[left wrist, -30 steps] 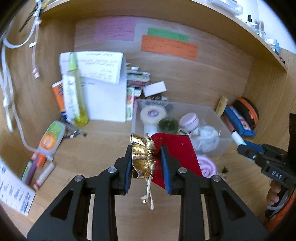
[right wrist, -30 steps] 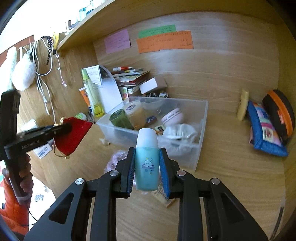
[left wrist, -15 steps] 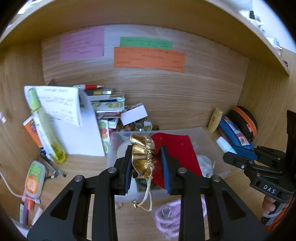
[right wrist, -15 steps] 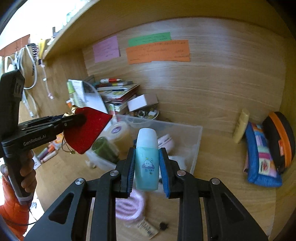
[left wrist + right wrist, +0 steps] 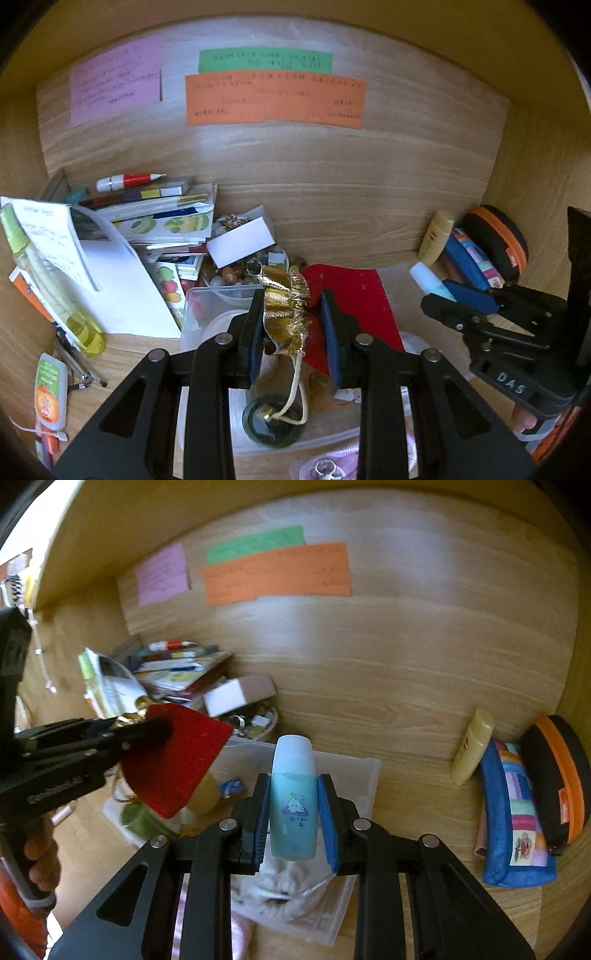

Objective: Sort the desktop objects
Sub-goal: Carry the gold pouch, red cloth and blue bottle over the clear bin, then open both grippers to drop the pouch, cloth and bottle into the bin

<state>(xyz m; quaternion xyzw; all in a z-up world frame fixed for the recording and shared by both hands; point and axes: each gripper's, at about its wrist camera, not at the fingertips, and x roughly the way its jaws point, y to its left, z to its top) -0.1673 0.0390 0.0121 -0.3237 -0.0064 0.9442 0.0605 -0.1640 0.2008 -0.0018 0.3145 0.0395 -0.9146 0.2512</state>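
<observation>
Above the clear bin (image 5: pixel 364 775) on the tabletop (image 5: pixel 417 801), both claws hang loaded, likely so each load can drop in: the left claw (image 5: pixel 293 334) pinches one red pouch (image 5: pixel 360 299) by its gold neck, and the right claw (image 5: pixel 293 810) clamps one upright blue bottle (image 5: pixel 293 805). Three paper notes (image 5: pixel 273 99) hang on the back panel.

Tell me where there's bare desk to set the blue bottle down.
Free: the wood between the clear bin and the yellow tube, running back to the wall. Crowded: the bin itself, the book pile on the left, and the pouches on the right. The right gripper holds the blue bottle; the left gripper clamps a gold-and-red pouch.
</observation>
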